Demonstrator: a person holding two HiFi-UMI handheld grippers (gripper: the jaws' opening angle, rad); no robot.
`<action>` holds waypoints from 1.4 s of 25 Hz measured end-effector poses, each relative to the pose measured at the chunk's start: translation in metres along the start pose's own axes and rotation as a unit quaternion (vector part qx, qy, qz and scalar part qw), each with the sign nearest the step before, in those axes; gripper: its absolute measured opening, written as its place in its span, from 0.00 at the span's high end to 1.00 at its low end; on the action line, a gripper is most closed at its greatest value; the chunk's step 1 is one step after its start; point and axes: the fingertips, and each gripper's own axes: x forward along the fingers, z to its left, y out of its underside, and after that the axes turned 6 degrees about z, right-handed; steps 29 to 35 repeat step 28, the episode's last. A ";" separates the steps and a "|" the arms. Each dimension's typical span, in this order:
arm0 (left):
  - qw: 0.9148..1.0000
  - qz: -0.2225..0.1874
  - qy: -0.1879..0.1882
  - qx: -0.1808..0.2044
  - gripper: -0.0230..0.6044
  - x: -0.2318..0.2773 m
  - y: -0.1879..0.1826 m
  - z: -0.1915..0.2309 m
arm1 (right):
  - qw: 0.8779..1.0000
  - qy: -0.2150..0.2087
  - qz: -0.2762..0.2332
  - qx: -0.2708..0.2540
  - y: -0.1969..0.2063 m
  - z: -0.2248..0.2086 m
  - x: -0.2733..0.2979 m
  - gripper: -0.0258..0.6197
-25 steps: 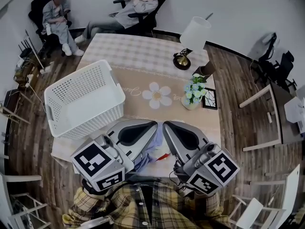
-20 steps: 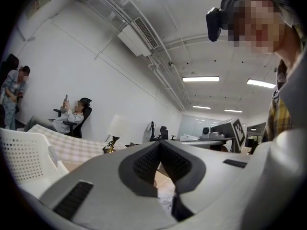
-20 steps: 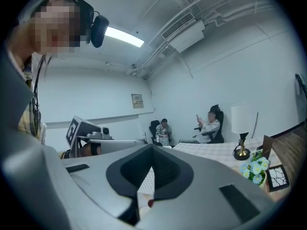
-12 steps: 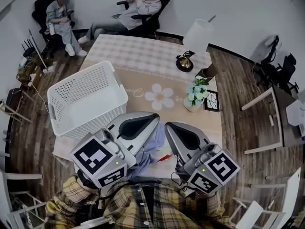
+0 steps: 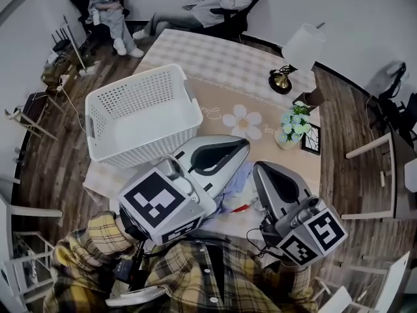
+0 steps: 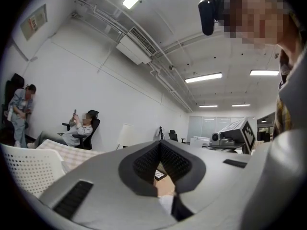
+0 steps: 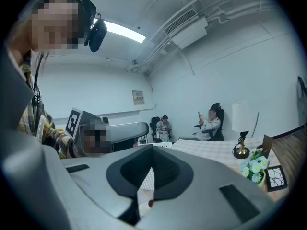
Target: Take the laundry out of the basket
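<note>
Both tongs are clamped fully shut right now, and as far as I can see neither has anything pinched. The left gripper (image 5: 242,146) sits level over the near part of the table (image 5: 215,64), nose pointing far-right, its jaws pressed together in its own view (image 6: 160,150). The right gripper (image 5: 260,169) is just to its right, jaws together too (image 7: 152,150), tipped slightly down.

The laundry (image 5: 233,186) is a bluish crumpled cloth with a red bit. It lies on the table's near edge, in the gap between the two grippers and partly tucked under the left one. A pale scrap of it peeks through below each pair of jaws (image 6: 165,202) (image 7: 143,206).

The basket (image 5: 146,147) stands on the table left of the left gripper, close to it, and the laundry is outside it, off to its near right.
</note>
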 end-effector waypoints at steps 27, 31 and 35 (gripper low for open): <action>0.999 0.034 0.015 0.009 0.94 0.007 0.012 -0.009 | 1.000 -0.012 0.018 -0.010 0.014 0.002 0.006 0.95; 0.999 0.035 0.015 0.010 0.94 0.007 0.012 -0.009 | 1.000 -0.012 0.018 -0.011 0.014 0.002 0.006 0.95; 0.999 0.035 0.015 0.010 0.94 0.007 0.012 -0.009 | 1.000 -0.012 0.018 -0.011 0.014 0.002 0.006 0.95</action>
